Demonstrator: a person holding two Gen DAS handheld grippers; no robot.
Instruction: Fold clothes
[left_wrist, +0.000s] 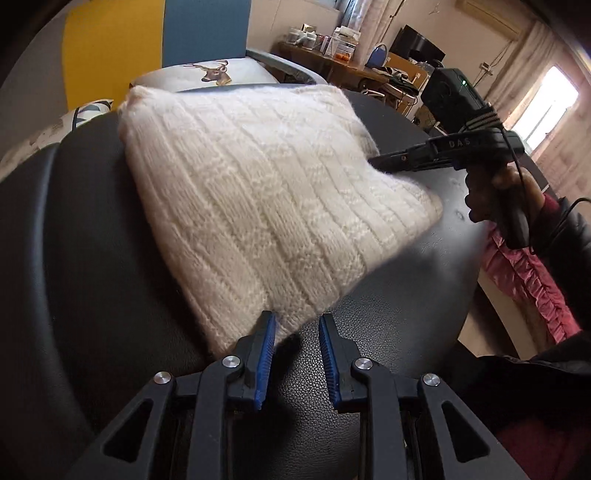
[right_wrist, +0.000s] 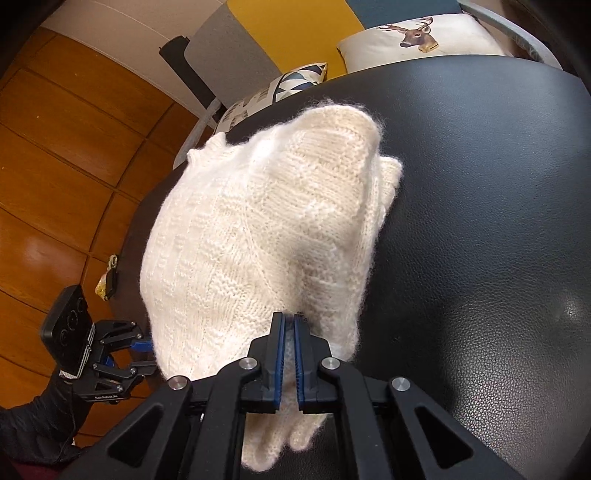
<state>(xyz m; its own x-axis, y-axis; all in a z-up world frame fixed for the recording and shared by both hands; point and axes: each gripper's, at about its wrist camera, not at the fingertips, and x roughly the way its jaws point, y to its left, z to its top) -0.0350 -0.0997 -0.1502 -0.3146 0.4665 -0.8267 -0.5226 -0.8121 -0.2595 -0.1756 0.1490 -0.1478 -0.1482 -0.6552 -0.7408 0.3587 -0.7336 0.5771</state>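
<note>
One white knitted sweater (left_wrist: 255, 206) lies folded on a black leather desk (left_wrist: 388, 332). Behind the desk, at 12 o'clock, sits a pillow with a deer (left_wrist: 212, 74) on it, and a yellow and blue wall.

The left claw (left_wrist: 297, 354) has its blue pads (left_wrist: 266, 354) a little apart, with nothing between them. The near corner of the sweater is just past its left pad, at 11 o'clock. The right claw (right_wrist: 289, 365) is pressed together on the fuzzy edge of the sweater, and knit pokes out below its pads.

Only the left view shows a messy table (left_wrist: 332, 59) far off at 1 o'clock, a bright window (left_wrist: 550, 99) at 2 o'clock, and a hand (left_wrist: 506, 192) with the right claw. Only the right view shows the wooden floor (right_wrist: 55, 166) at 9 o'clock and the left claw at 8 o'clock.
</note>
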